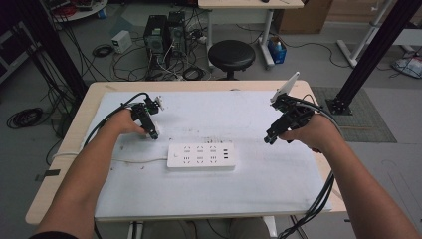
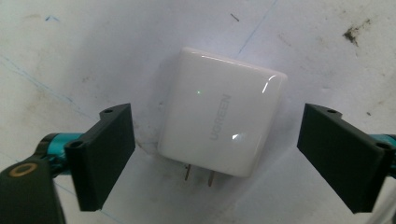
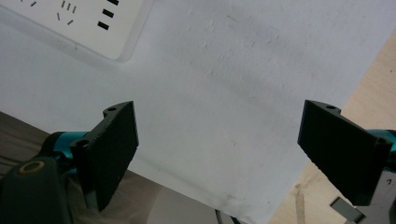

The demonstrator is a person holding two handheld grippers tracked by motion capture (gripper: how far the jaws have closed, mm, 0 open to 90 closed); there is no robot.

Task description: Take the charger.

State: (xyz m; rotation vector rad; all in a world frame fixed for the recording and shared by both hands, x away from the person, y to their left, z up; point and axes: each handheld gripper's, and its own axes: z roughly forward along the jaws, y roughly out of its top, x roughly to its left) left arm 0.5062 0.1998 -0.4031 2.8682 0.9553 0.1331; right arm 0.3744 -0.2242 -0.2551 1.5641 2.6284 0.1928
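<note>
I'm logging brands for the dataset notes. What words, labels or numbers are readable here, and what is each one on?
"UGREEN": pale grey letters along the glossy face of the white charger lying between the open jaws of the left gripper.
The power strip has sockets and slots but no print that can be read; any marking on it is too small.
Nothing else carries legible text.

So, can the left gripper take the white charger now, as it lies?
Probably yes. The left gripper is open, its fingers stand either side of the white charger, which lies flat on the white mat with nothing in between.
</note>
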